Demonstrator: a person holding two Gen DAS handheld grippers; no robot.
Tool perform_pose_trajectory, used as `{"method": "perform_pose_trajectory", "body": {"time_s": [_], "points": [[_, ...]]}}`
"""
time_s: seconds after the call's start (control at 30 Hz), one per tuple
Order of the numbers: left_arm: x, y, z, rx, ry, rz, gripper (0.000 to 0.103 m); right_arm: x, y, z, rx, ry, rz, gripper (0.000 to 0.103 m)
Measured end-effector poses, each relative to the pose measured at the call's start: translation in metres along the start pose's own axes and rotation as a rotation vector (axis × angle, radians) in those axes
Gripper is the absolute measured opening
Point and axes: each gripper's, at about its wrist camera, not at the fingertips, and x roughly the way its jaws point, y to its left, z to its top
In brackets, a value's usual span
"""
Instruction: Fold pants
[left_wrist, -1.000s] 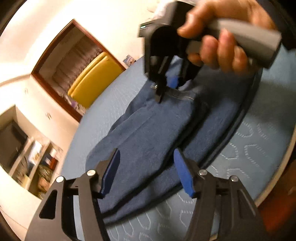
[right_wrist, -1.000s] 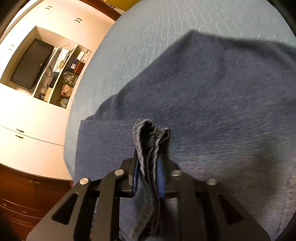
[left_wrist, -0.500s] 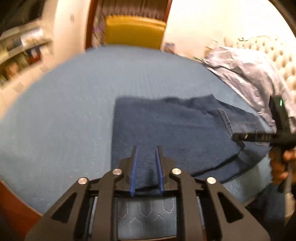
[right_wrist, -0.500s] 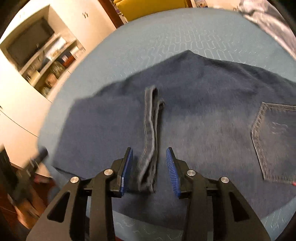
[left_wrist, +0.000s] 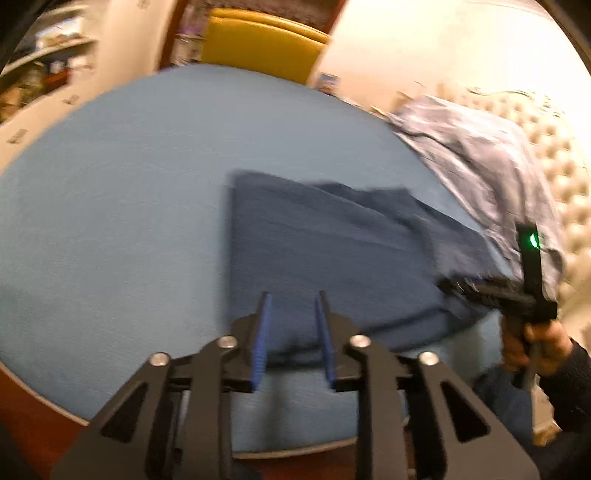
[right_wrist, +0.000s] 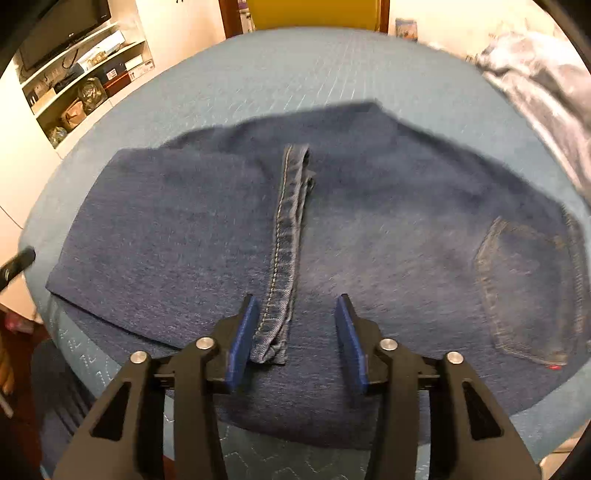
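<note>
Dark blue denim pants (right_wrist: 369, 236) lie folded flat on the blue quilted bed, back pocket (right_wrist: 528, 288) at the right. The leg hem (right_wrist: 284, 251) runs up the middle, just in front of my right gripper (right_wrist: 295, 332), which is open and empty. In the left wrist view the pants (left_wrist: 325, 258) lie ahead of my left gripper (left_wrist: 291, 332), whose blue pads are partly open, empty, at the fold's near edge. The right gripper (left_wrist: 480, 291) shows there at the pants' right edge, held by a hand.
A light blue shirt (left_wrist: 480, 166) lies crumpled at the bed's far right, also in the right wrist view (right_wrist: 546, 88). A yellow chair (right_wrist: 314, 13) stands beyond the bed (right_wrist: 332, 66). Shelves with clutter (right_wrist: 81, 77) line the left wall. The bed's wooden edge (left_wrist: 33, 406) is near left.
My right gripper has let go of the leg hem, opened wider and drawn back. My left gripper narrowed and swung to face the folded pants from the side.
</note>
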Motion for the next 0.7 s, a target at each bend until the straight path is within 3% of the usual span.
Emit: {"method": "perform_pose_trajectory", "body": {"time_s": [0.03, 0.07, 0.17, 0.2, 0.23, 0.37, 0.4, 0.43, 0.47, 0.6, 0.67, 0.7], "points": [[0.007, -0.004, -0.006, 0.007, 0.024, 0.026, 0.039, -0.014, 0.003, 0.002, -0.009, -0.047, -0.021, 0.047], [0.020, -0.004, -0.011, 0.012, 0.064, 0.107, 0.038, -0.024, 0.007, 0.004, -0.019, -0.081, -0.042, 0.057], [0.021, 0.002, -0.012, -0.061, 0.051, 0.104, 0.038, -0.056, 0.023, 0.012, -0.064, -0.202, -0.057, 0.084], [0.016, 0.003, -0.011, -0.084, 0.038, 0.110, 0.045, -0.064, 0.028, 0.017, -0.073, -0.235, -0.043, 0.088], [0.011, 0.003, -0.009, -0.097, 0.027, 0.135, 0.062, -0.068, 0.034, 0.021, -0.071, -0.249, -0.045, 0.089], [-0.004, -0.008, 0.009, -0.088, -0.019, 0.244, 0.076, -0.053, 0.055, 0.038, -0.053, -0.229, -0.098, 0.089], [-0.008, -0.011, 0.015, -0.078, -0.045, 0.288, 0.087, -0.049, 0.063, 0.039, -0.083, -0.254, -0.112, 0.089], [-0.018, -0.016, 0.020, -0.058, -0.117, 0.306, 0.099, -0.043, 0.066, 0.041, -0.091, -0.247, -0.127, 0.090], [-0.030, -0.020, 0.022, -0.028, -0.195, 0.292, 0.102, -0.036, 0.069, 0.043, -0.087, -0.224, -0.128, 0.090], [-0.011, -0.024, 0.043, 0.113, -0.151, 0.322, 0.101, -0.010, 0.066, 0.053, -0.063, -0.137, -0.063, 0.090], [0.002, -0.019, 0.054, 0.124, -0.114, 0.371, 0.095, 0.000, 0.063, 0.065, -0.075, -0.126, -0.062, 0.089], [0.012, -0.013, 0.061, 0.106, -0.084, 0.353, 0.086, 0.003, 0.061, 0.072, -0.082, -0.121, -0.066, 0.089]]}}
